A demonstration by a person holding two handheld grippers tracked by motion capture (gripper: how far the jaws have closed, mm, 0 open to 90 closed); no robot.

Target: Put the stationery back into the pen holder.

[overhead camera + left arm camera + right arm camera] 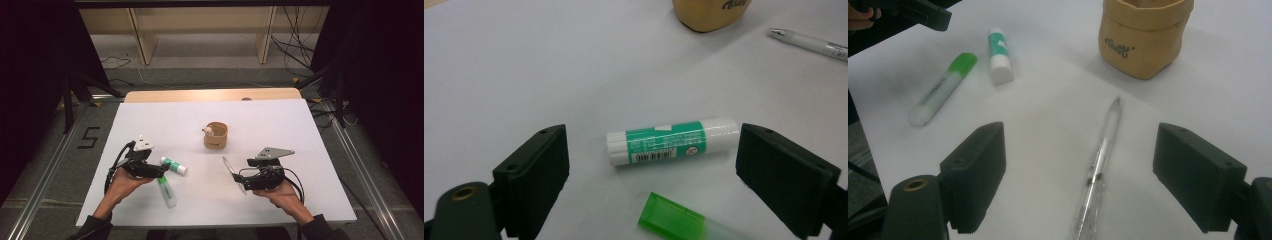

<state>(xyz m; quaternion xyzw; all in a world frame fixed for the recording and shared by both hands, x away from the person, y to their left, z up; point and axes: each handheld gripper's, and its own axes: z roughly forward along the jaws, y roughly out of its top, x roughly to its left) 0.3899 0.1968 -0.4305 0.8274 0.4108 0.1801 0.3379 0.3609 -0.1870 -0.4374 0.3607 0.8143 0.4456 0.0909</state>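
A white and green glue stick (672, 141) lies on the white table between the wide-apart jaws of my left gripper (651, 170), which is open and holds nothing. It also shows as the glue stick (174, 166) beside the left gripper (161, 171). A green-capped highlighter (674, 219) lies just nearer; highlighter (167, 192). A clear pen (1098, 170) lies lengthwise between the open jaws of my right gripper (1078, 177); pen (233, 172), right gripper (243, 181). A tan pouch-like cup (215, 135) stands mid-table.
The white board (150, 120) covers the table, with a wooden edge at the back. The tan cup (1144, 35) stands just beyond the pen's tip. Floor rails and cables run beside the table. Bare white surface lies at the far left and far right.
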